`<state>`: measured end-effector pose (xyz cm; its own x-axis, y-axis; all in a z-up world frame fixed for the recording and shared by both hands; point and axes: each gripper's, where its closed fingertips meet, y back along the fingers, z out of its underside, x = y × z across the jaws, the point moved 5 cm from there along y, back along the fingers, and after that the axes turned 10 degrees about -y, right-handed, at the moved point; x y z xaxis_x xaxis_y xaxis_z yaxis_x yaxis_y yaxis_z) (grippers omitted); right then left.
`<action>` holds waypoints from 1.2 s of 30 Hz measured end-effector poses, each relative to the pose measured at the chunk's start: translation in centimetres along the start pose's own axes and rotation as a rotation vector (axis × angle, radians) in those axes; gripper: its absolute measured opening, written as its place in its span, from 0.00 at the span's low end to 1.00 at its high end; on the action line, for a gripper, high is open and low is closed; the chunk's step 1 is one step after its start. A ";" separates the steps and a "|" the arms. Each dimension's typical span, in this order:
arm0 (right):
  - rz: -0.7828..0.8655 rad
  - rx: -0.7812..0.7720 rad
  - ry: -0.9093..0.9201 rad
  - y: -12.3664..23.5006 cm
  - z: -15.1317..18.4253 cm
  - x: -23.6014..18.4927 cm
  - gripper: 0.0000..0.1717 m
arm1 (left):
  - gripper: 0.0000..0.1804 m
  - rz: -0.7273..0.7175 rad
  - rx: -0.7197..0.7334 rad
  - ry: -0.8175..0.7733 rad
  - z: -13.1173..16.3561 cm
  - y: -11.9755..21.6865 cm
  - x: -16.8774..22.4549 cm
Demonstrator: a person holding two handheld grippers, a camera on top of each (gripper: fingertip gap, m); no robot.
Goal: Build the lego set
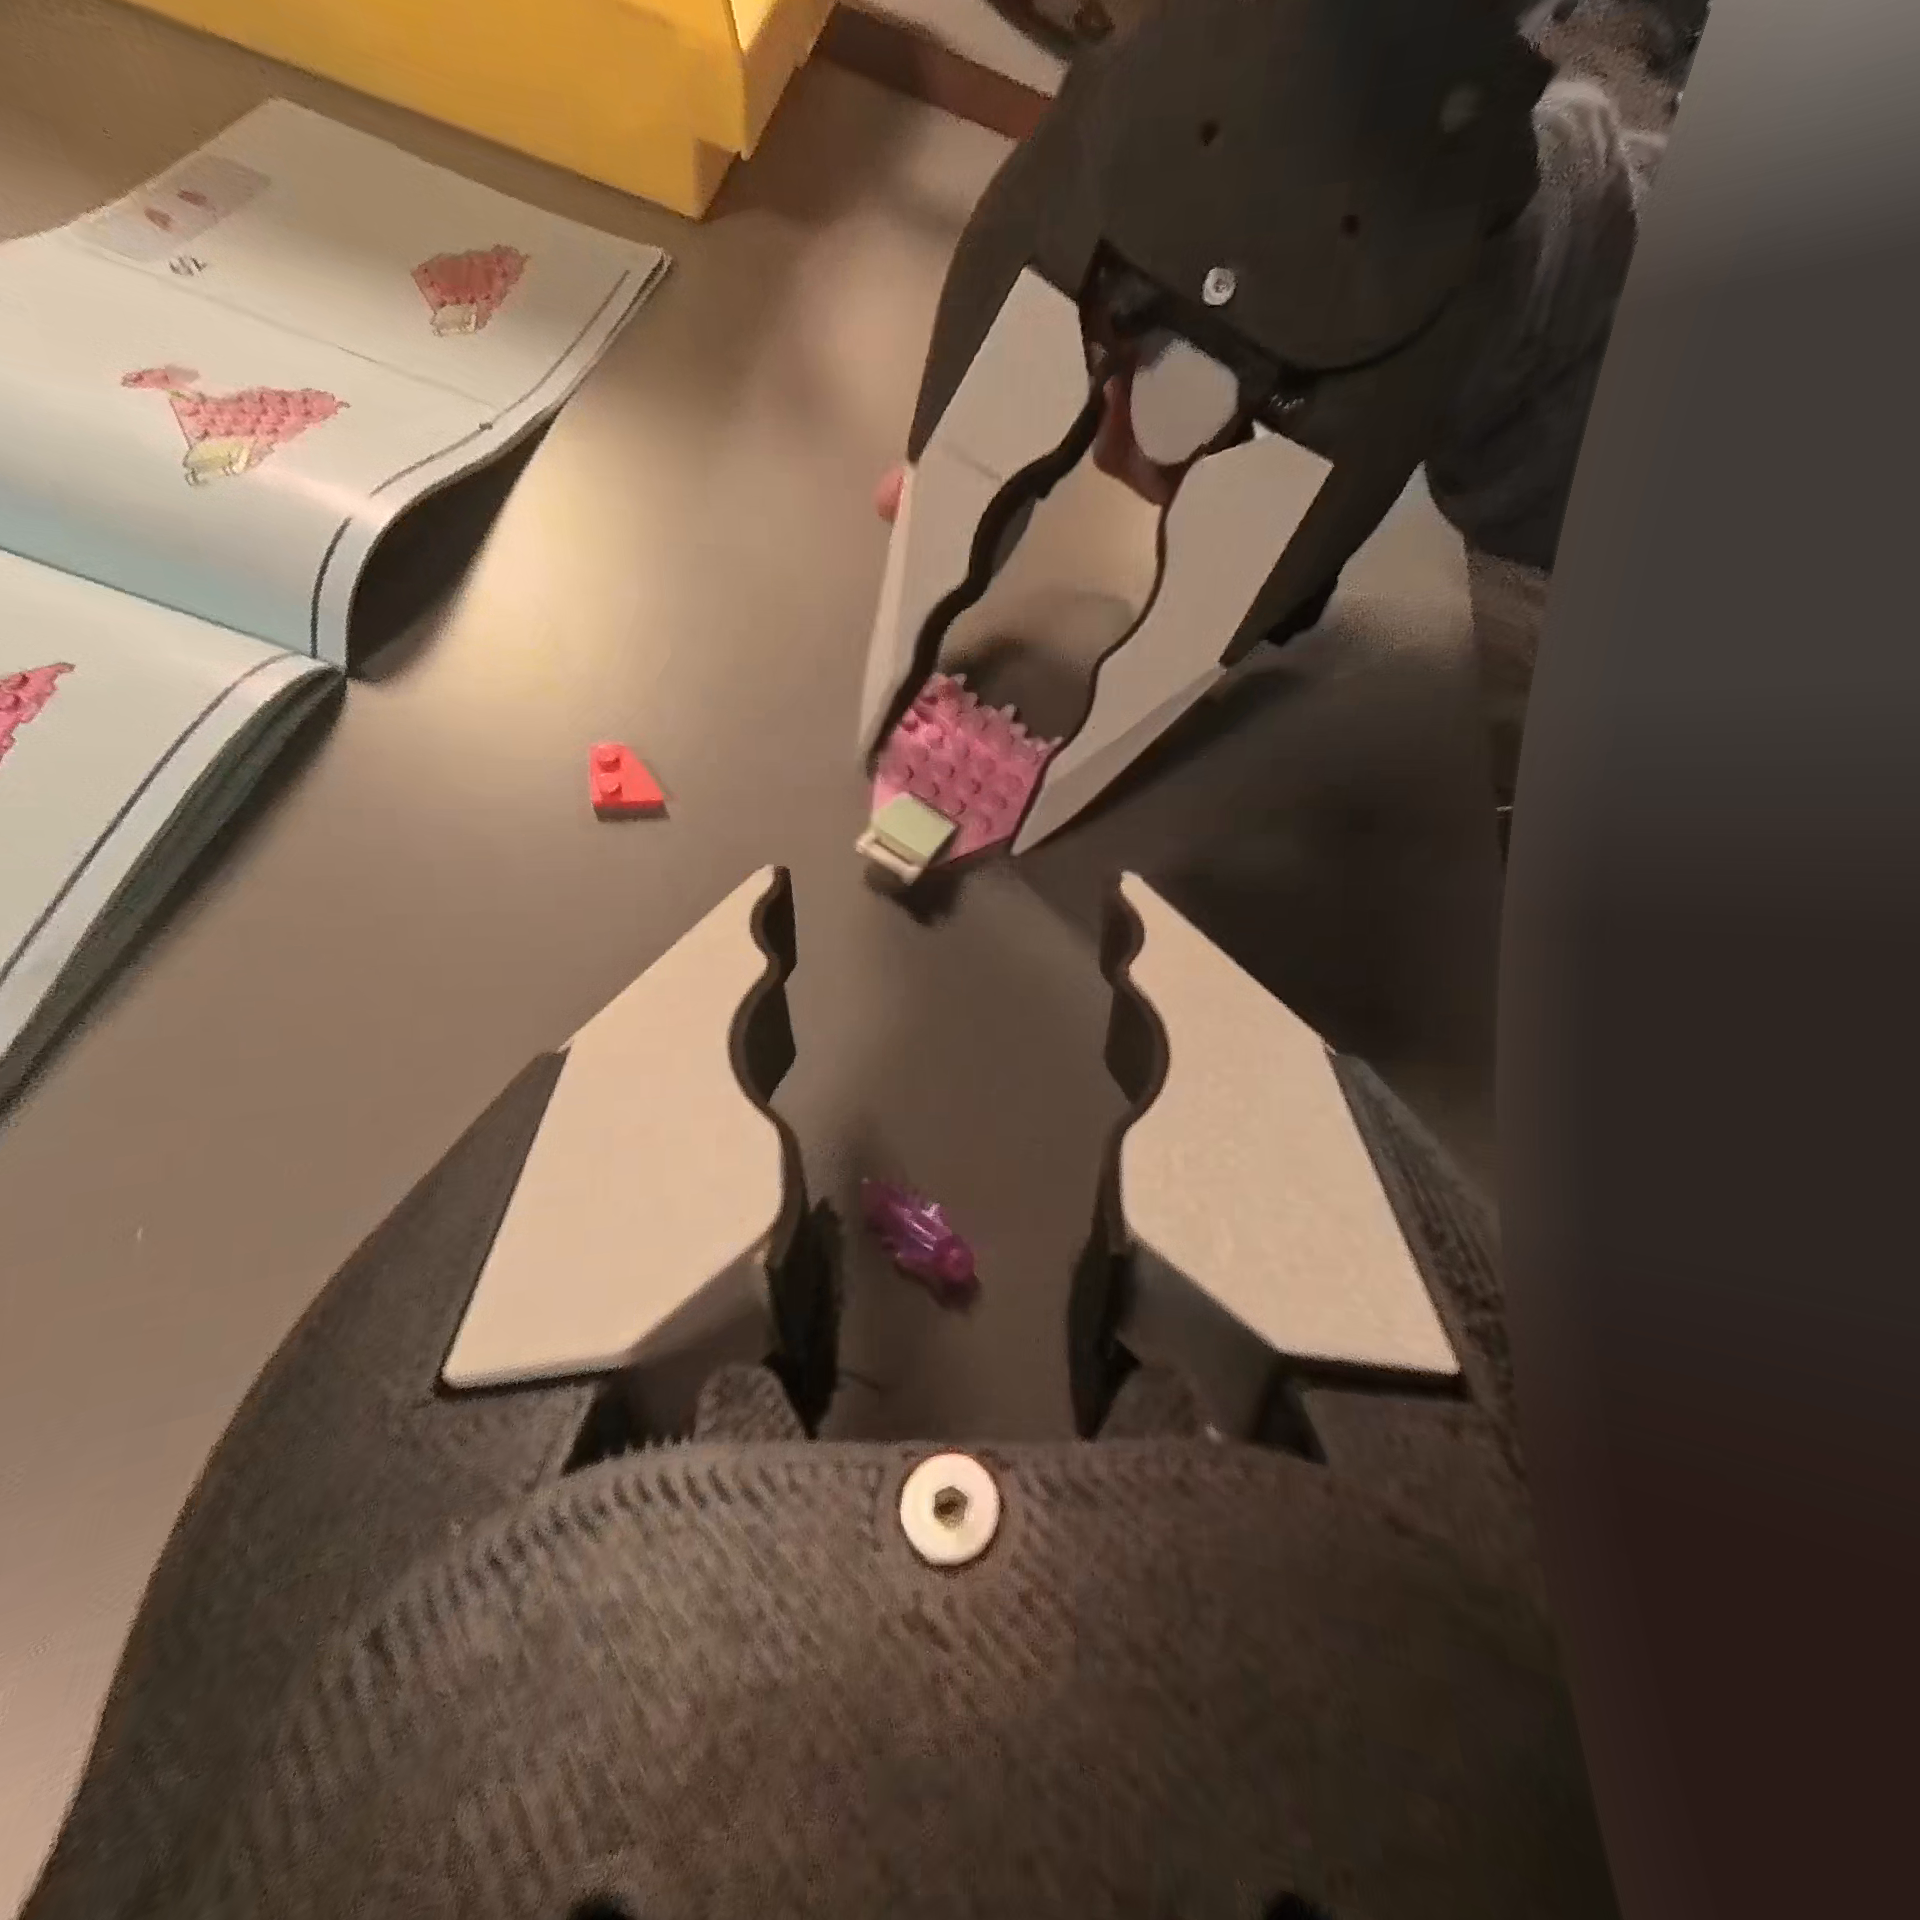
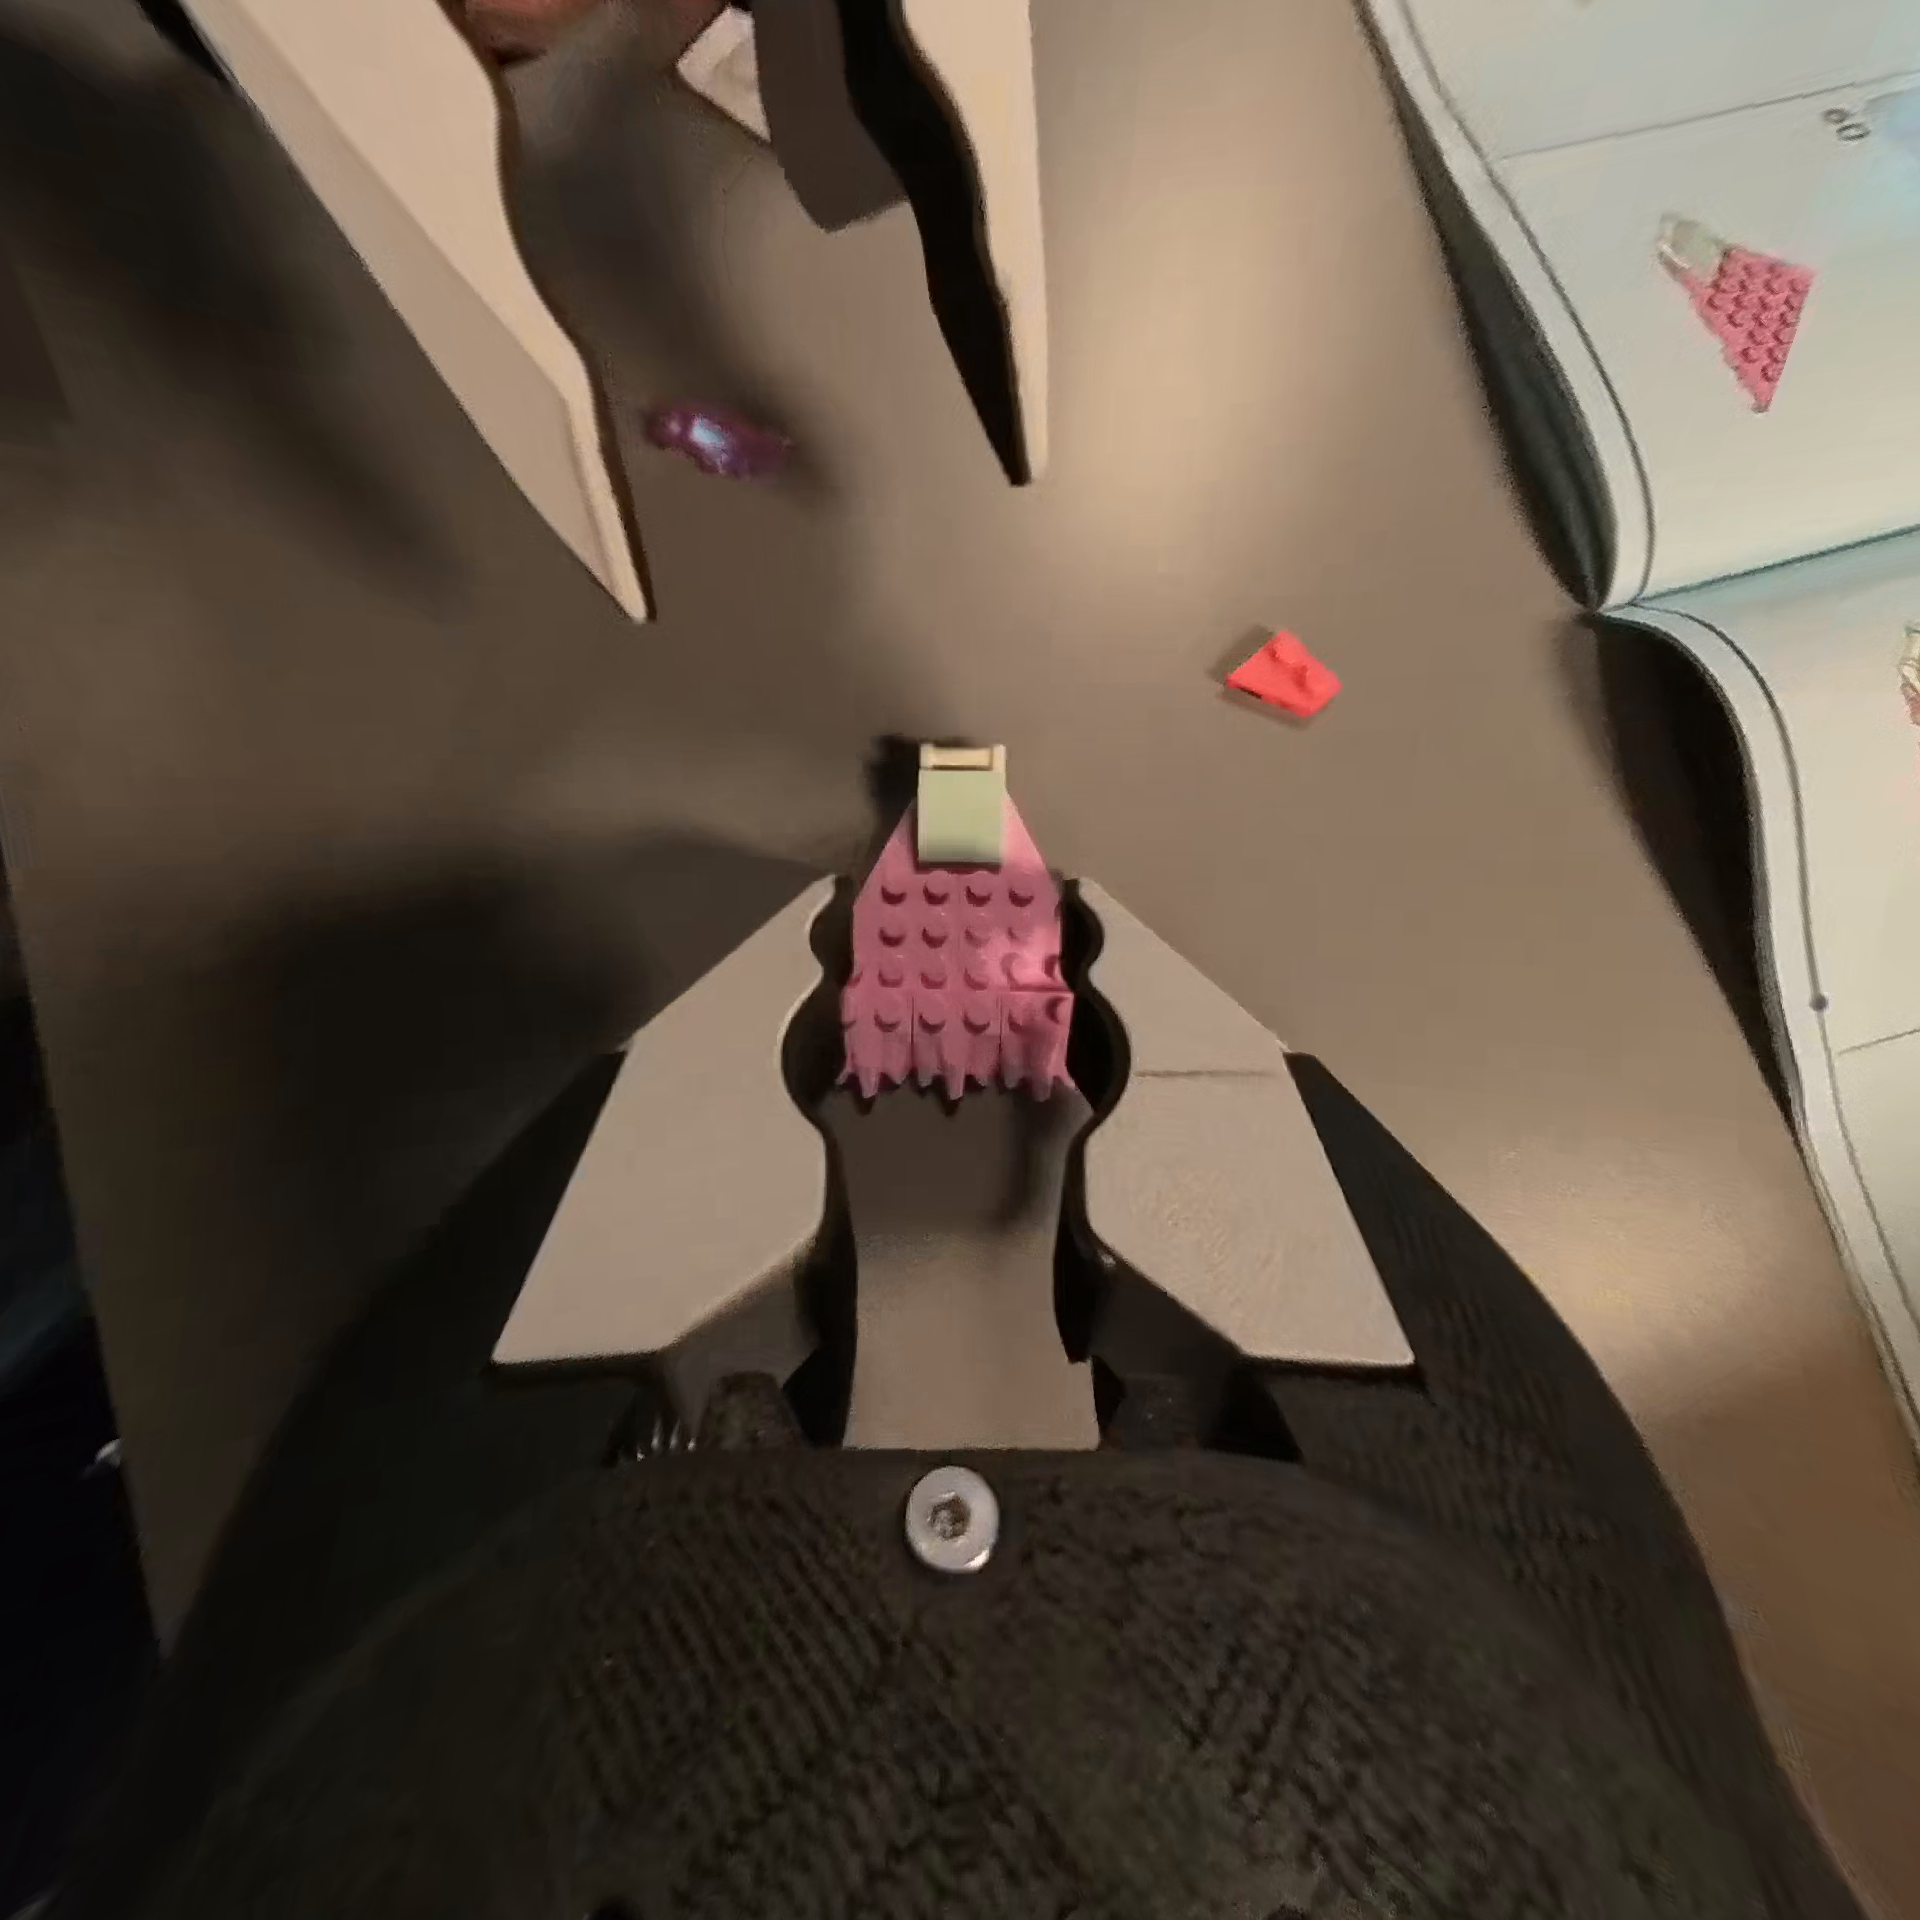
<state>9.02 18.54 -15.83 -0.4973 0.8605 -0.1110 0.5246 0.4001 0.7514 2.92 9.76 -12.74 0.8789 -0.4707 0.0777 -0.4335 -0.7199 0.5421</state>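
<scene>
Right wrist view: my right gripper [image 2: 956, 894] has the pink studded brick assembly [image 2: 951, 977] between its two fingers, and both pads press against the plate's side edges, so it is clamped there. The assembly's narrow end sticks out past the fingertips and carries a pale green sloped piece [image 2: 961, 805] with a whitish hinge part at its tip. The toothed end of the assembly points back toward my wrist. Whether the assembly touches the dark brown table [image 2: 1299, 883] or is just above it, I cannot tell.

Taking the pink assembly as the landmark: in the left wrist view my left gripper [image 1: 945, 894] faces it from just beyond the green tip, fingers spread wide apart with nothing between the pads but bare table. A small translucent purple piece [image 1: 920, 1236] lies on the table farther back from the assembly, between the bases of my left gripper's fingers, touched by neither.

A red wedge plate [image 1: 623, 779] lies flat on the table off to one side of the assembly, well clear of both grippers. Farther out on that same side lies an open instruction booklet [image 1: 260, 416] with pale blue pages showing pictures of a pink build. Beyond the booklet, farthest from the assembly, sits a yellow box [image 1: 582, 94].
</scene>
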 end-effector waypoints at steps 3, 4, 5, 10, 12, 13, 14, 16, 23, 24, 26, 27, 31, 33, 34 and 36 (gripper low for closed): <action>-0.031 -0.059 0.024 0.1 -0.1 0.1 0.22 | 0.30 -0.046 0.072 -0.075 -0.3 0.2 -0.2; -0.049 -0.063 0.020 0.2 -0.2 0.3 0.21 | 0.29 -0.037 0.079 -0.100 -0.2 0.1 -0.1; -0.064 -0.057 0.000 0.3 -0.3 0.5 0.17 | 0.30 -0.031 0.074 -0.128 -0.1 -0.1 0.1; -0.106 0.061 -0.093 1.1 -1.4 1.6 0.05 | 0.33 -0.204 -0.046 -0.557 0.6 -1.5 0.7; -0.101 0.035 -0.080 1.2 -1.1 1.4 0.17 | 0.33 -0.175 -0.090 -0.632 0.9 -2.2 1.3; -0.119 0.027 -0.072 1.2 -0.9 0.9 0.26 | 0.35 -0.146 -0.099 -0.612 1.1 -2.3 1.6; -0.150 0.023 -0.067 1.4 -0.8 0.1 0.33 | 0.36 -0.117 -0.093 -0.580 1.1 -2.3 1.7; -0.186 -0.005 -0.061 1.3 -0.2 -1.4 0.35 | 0.37 -0.084 -0.055 -0.511 1.1 -1.7 1.8; 0.031 -0.163 0.087 0.8 0.6 -2.9 0.26 | 0.36 -0.064 -0.066 -0.512 1.4 -1.0 1.6; 0.023 -0.160 0.067 0.8 0.5 -2.8 0.24 | 0.36 -0.060 -0.079 -0.547 1.4 -1.2 1.8; -0.003 -0.138 -0.001 0.9 0.3 -2.2 0.14 | 0.35 -0.071 -0.111 -0.635 1.3 -1.6 2.0; -0.020 -0.126 -0.038 0.9 0.3 -1.8 0.11 | 0.35 -0.081 -0.131 -0.683 1.2 -1.8 2.0; -0.122 -0.085 -0.147 1.0 0.3 -1.1 0.13 | 0.34 -0.083 -0.212 -0.822 0.8 -2.8 1.6; -0.139 -0.050 -0.130 1.2 0.1 -1.2 0.28 | 0.33 -0.062 -0.227 -0.812 0.6 -3.2 1.4; -0.136 -0.035 -0.108 1.2 0.0 -1.3 0.35 | 0.33 -0.051 -0.232 -0.802 0.5 -3.2 1.3; -0.104 -0.064 -0.049 0.8 0.4 -1.6 0.37 | 0.33 -0.034 -0.217 -0.771 0.4 -3.1 1.2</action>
<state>10.55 17.64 -15.32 -0.5115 0.8304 -0.2209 0.4263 0.4684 0.7739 5.20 11.24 -14.65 0.4712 -0.7276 -0.4986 -0.2910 -0.6619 0.6908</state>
